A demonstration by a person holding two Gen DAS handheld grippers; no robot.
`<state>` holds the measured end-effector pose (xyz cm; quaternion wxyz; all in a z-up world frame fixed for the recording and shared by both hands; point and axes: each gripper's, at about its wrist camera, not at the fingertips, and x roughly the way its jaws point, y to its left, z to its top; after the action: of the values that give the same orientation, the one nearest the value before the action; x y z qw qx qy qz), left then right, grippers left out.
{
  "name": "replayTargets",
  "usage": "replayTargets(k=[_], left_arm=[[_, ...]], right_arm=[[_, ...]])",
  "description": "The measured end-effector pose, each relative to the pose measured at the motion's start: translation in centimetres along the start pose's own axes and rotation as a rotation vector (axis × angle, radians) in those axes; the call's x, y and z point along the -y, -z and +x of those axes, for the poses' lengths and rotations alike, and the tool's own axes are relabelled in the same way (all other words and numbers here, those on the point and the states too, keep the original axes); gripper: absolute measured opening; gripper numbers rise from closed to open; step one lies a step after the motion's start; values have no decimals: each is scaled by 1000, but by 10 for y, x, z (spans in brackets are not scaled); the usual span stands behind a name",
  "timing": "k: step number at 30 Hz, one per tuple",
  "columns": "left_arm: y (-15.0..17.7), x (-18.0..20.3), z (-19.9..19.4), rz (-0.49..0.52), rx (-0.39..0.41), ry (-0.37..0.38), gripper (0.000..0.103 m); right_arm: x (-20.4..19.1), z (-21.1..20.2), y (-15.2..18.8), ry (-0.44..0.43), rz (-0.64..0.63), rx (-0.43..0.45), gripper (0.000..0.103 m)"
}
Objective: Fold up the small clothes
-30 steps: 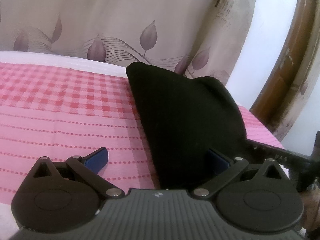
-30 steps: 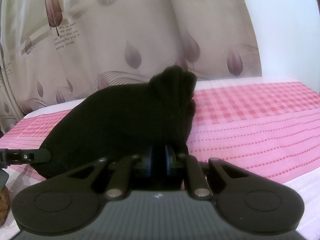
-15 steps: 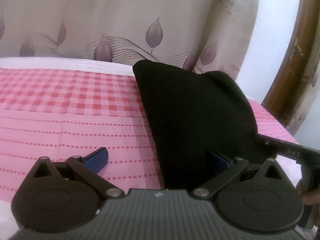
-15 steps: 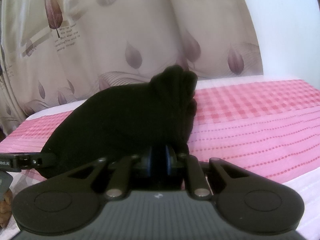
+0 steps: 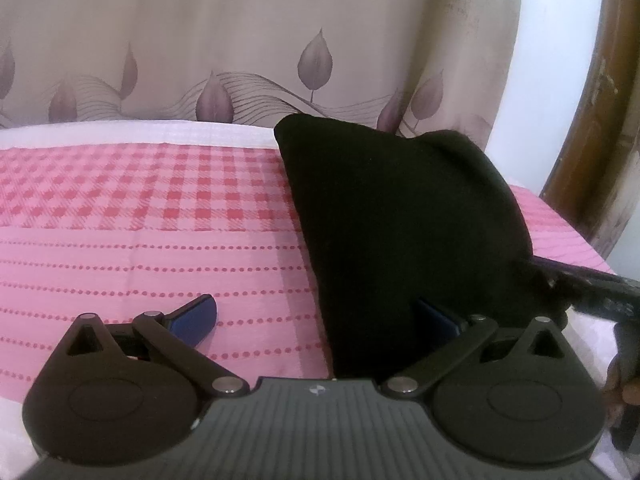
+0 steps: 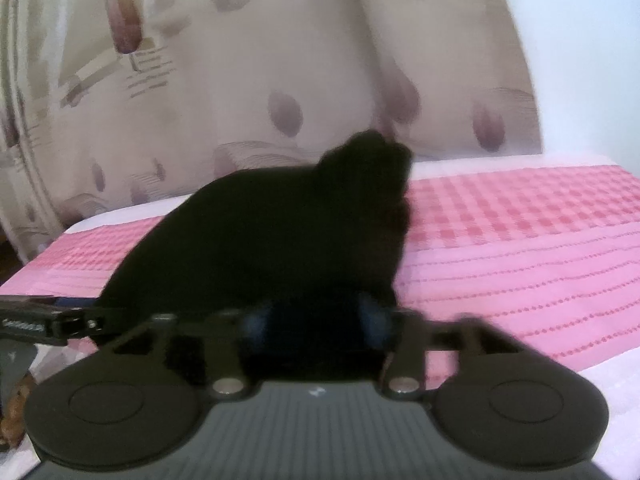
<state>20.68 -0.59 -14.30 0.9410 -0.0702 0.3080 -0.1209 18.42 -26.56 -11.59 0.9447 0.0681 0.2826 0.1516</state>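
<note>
Pink cloth (image 5: 160,248), part checked and part dotted, covers the one surface, and on it lies one black garment (image 5: 400,232), bunched up. Nearest, the left gripper (image 5: 316,316) stands wide open, one blue pad (image 5: 196,314) on bare cloth and the other against the garment's near edge; the right gripper (image 6: 316,320) is blurred, its jaws partly apart with the garment's near edge between them. Behind hangs one leaf-print curtain (image 5: 260,40) with small print, of which only "passing" is legible.
</note>
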Motion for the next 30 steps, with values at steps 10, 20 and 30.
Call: replayTargets(k=[10,20,30], left_arm=[[-2,4,1,44,-3,-23,103],[-11,16,-2,180,27,-64,103],[-34,18,7,248,44,-71,103]], right_arm=[[-4,1,1,20,-13,-9,90],[4,-7,0,26,24,32,94],[6,-8,0,23,43,40,94]])
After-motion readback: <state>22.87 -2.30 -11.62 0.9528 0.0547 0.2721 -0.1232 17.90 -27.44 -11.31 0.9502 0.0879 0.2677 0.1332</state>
